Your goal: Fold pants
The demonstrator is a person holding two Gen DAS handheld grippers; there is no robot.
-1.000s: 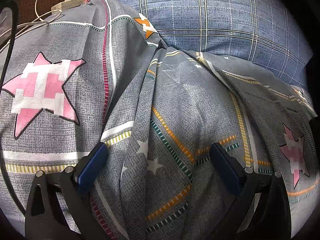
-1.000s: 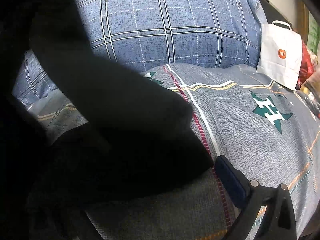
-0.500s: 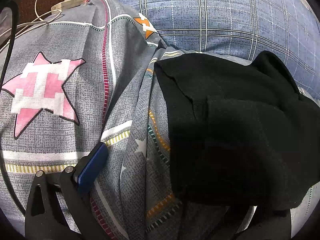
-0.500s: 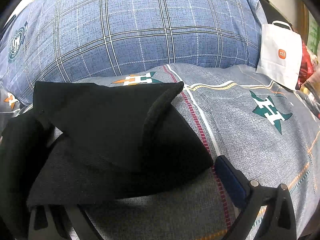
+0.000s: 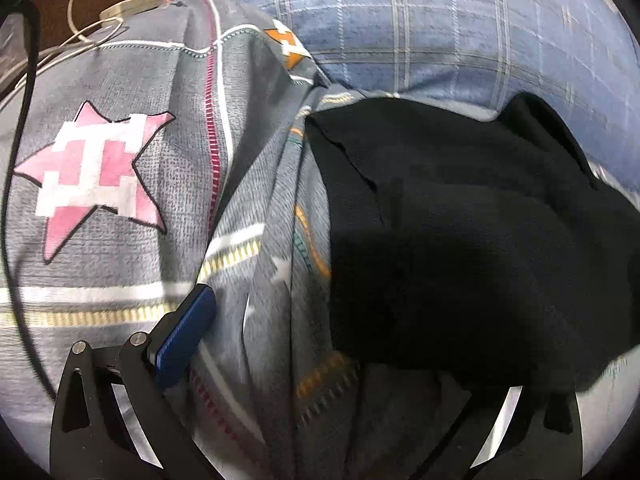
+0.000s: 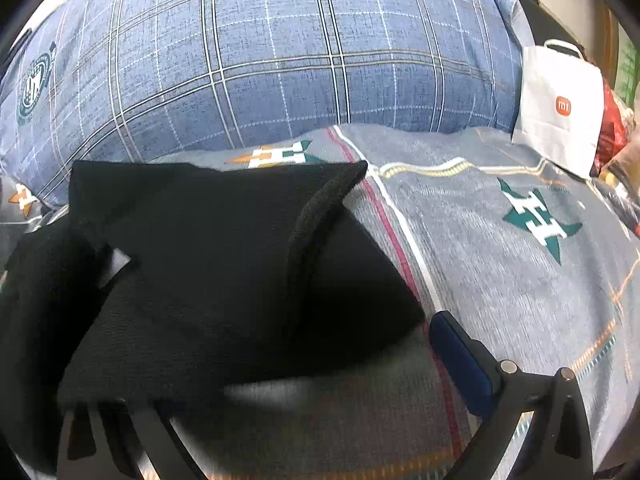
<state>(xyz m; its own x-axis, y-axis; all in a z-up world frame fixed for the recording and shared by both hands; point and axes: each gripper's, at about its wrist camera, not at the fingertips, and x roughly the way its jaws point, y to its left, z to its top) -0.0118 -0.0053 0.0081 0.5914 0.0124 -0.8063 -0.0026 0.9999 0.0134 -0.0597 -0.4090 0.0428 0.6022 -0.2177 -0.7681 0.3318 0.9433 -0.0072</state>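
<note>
The black pants (image 5: 460, 240) lie in a rumpled heap on the grey patterned bedspread (image 5: 120, 208). In the left wrist view my left gripper (image 5: 340, 344) is open; its left blue finger (image 5: 184, 332) shows and the pants cover the right one. In the right wrist view the pants (image 6: 208, 272) lie with a raised fold at the centre. My right gripper (image 6: 256, 368) is open; its right blue finger (image 6: 460, 364) rests on the bedspread beside the cloth, and the left one is hidden under it.
A blue plaid pillow (image 6: 280, 60) lies behind the pants. A white paper bag (image 6: 560, 108) stands at the right with red items behind it. White charger cables (image 5: 92, 24) and a black cable (image 5: 16, 152) lie at the bed's left edge.
The black pants dropped onto the bedspread in front of both grippers and settled there. Both grippers have shifted only slightly.
</note>
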